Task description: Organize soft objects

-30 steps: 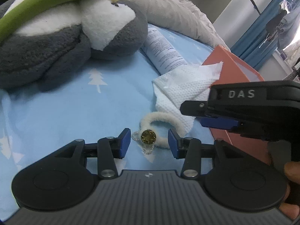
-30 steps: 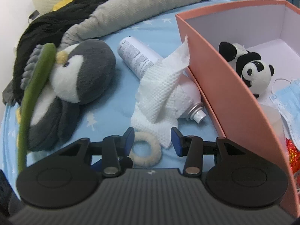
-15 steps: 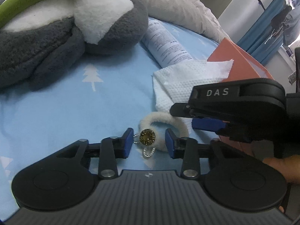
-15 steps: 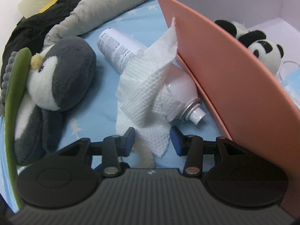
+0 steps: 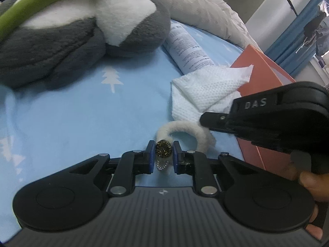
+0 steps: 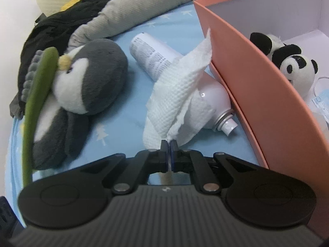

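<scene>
A fuzzy cream hair tie (image 5: 185, 131) with a gold bead charm (image 5: 163, 151) lies on the blue bed sheet. My left gripper (image 5: 163, 154) is shut on the charm. My right gripper (image 6: 169, 150) is shut on the near corner of a white paper towel (image 6: 176, 94), which drapes over a white spray can (image 6: 207, 100). The right gripper's black body (image 5: 267, 113) shows in the left wrist view, just right of the hair tie. A grey and white penguin plush (image 6: 82, 82) lies to the left. A panda plush (image 6: 287, 61) sits inside the salmon box (image 6: 257, 94).
A grey blanket (image 6: 144, 14) and black clothes (image 6: 67, 22) lie at the back of the bed. A green strip (image 6: 35, 103) rests across the penguin. A blue face mask (image 6: 322, 100) lies in the box. The box wall stands close on the right.
My left gripper has closed onto the hair tie's charm. My right gripper has moved forward past the hair tie and closed on the paper towel's corner.
</scene>
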Motion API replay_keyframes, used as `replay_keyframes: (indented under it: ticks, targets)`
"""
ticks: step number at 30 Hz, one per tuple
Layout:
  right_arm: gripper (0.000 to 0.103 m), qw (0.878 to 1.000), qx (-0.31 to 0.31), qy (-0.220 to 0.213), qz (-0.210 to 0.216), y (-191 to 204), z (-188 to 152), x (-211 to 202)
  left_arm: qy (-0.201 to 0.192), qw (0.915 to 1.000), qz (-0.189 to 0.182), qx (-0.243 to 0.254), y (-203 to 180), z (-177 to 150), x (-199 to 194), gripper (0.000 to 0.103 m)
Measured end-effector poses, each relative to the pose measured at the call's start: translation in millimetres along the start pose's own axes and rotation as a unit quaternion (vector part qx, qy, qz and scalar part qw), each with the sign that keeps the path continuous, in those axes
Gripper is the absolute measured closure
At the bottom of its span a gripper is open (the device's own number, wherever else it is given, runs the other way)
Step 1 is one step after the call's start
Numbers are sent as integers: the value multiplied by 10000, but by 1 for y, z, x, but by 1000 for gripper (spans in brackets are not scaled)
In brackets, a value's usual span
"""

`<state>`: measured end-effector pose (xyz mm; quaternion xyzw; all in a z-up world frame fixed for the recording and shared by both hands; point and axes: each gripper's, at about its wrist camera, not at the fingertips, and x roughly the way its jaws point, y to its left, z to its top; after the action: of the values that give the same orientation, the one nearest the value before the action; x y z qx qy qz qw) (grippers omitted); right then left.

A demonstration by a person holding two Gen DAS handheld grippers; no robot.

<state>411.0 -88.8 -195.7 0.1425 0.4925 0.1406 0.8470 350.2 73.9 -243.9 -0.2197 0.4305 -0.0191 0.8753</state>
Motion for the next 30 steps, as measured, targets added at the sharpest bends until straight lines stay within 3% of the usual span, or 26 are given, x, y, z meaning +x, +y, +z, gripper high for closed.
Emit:
replay_keyframes:
  ticks: [15, 30]
  targets:
    - [97, 9993, -122, 1, 352, 17, -36, -60, -138, 9987, 418, -238, 25, -29, -76, 83]
    - [97, 9970, -338, 358, 603, 26, -118, -118, -254, 9966, 727, -301, 33, -84, -163, 83]
